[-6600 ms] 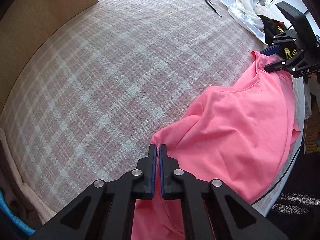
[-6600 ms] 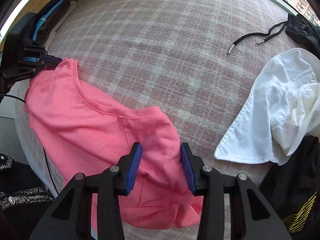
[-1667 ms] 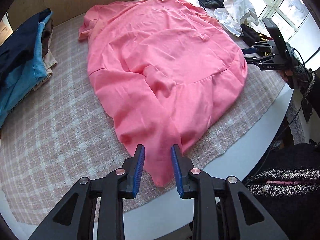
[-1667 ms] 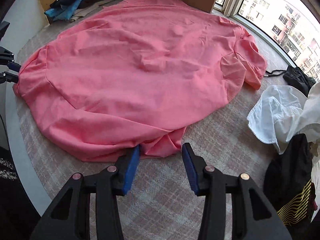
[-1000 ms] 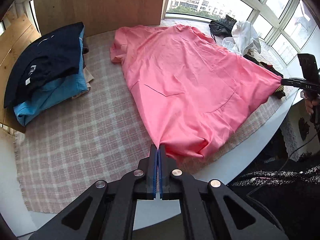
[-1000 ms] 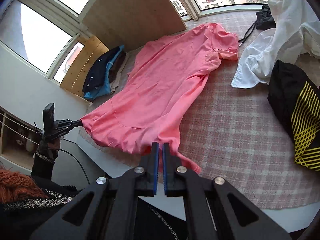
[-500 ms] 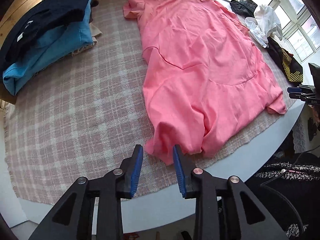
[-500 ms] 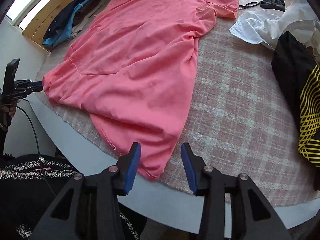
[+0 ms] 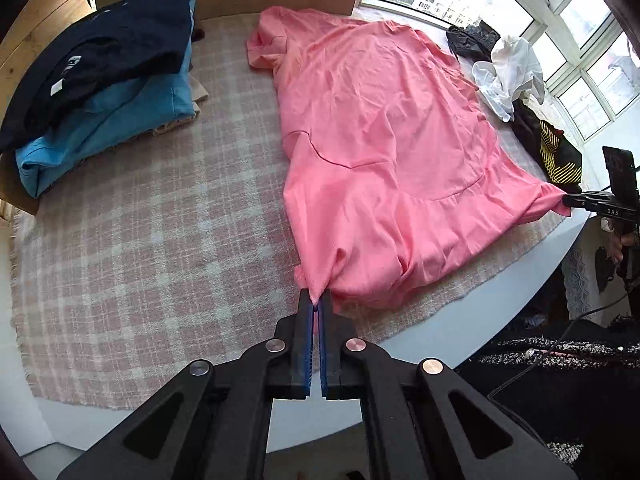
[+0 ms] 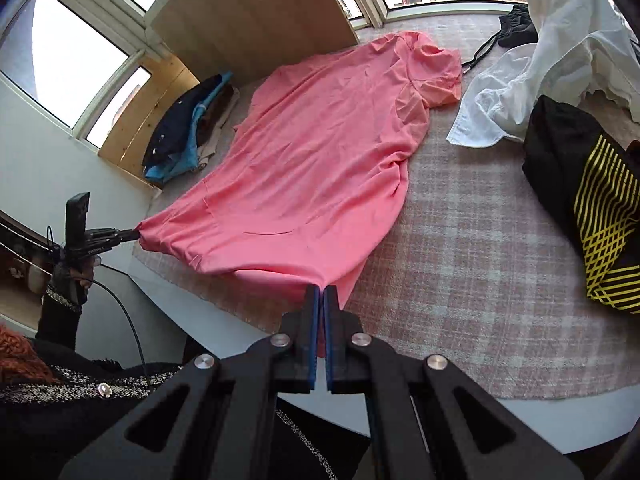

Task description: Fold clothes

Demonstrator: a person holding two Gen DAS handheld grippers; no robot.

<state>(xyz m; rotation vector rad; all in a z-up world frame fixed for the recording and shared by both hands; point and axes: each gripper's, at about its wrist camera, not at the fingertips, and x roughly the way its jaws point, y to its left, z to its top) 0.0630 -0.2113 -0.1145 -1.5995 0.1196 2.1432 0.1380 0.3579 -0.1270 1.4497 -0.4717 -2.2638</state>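
I have the left tongs [image 9: 318,304] closed on one bottom corner of the pink shirt [image 9: 380,140] and the right tongs [image 10: 320,294] closed on the other, each pinching only a small peak of hem, while the rest of the shirt lies spread along the table [image 9: 400,344] with its collar end toward the far windows. My worry is how little fabric each grip has: if I pull the hem taut or lift unevenly, a corner could slide out and drop over the table's near edge, which sits just below the hem. A hard tug could also drag the whole shirt toward me and bunch the sleeves, and it already carries soft creases through the middle that a fold would press in. The pink checked cloth [image 9: 140,220] under it looks nubby, so it may cling and ruck up if I drag rather than lift. To my left sits a stack of folded clothes [image 9: 104,76], dark over blue; to my right, a crumpled white garment [image 10: 540,60] and a black one with yellow lines [image 10: 592,200] lie near enough for a swung hem to catch. Windows ring the table, with wooden panels between.
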